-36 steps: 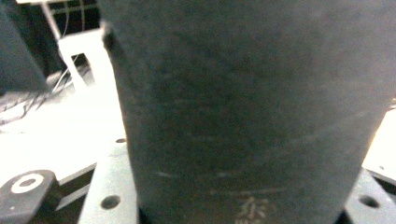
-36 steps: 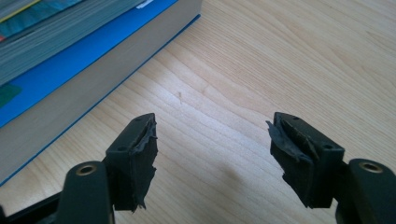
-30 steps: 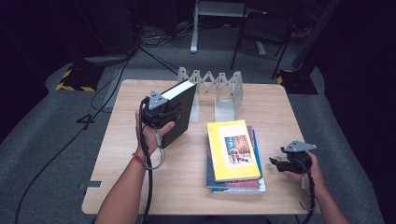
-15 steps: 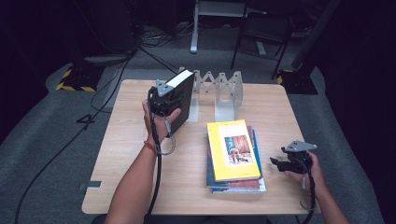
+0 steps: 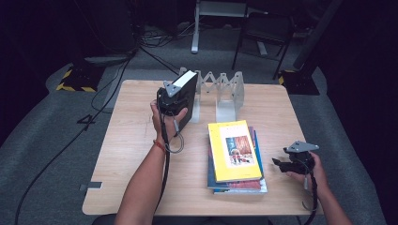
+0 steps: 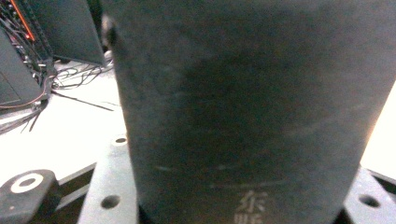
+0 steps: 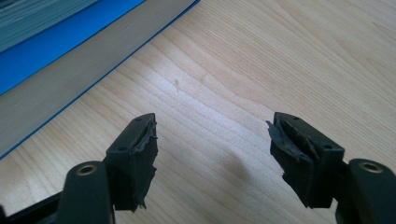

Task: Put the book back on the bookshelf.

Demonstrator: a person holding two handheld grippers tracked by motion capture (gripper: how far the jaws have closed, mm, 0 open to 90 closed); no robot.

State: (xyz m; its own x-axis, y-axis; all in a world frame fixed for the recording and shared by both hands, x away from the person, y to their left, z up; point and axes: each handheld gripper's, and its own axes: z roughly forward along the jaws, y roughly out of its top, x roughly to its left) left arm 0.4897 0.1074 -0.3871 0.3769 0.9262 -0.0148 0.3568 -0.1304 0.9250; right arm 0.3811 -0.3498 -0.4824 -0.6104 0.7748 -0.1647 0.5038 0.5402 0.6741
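A thick black book (image 5: 188,90) with white page edges stands upright at the far middle of the table, and my left gripper (image 5: 178,104) is shut on its spine side. It sits against the left end of a silver accordion book rack (image 5: 226,90). In the left gripper view the black book's cover (image 6: 252,107) shows pale printed characters near the bottom. A yellow-covered book (image 5: 233,150) tops a flat stack at the near right. Right of the stack, my right gripper (image 5: 280,165) is low over the wood and open, with nothing between its jaws (image 7: 212,158). The stack's blue book (image 7: 70,46) lies just ahead of it.
The light wooden table (image 5: 136,154) has bare room on its left half and in front of the rack. Cables, a chair and stand legs lie on the dark floor beyond the far edge. Each gripper trails a black cable.
My left hand has carried the black book away from the person and slightly right, up to the rack's left end. The right gripper has stayed where it was.
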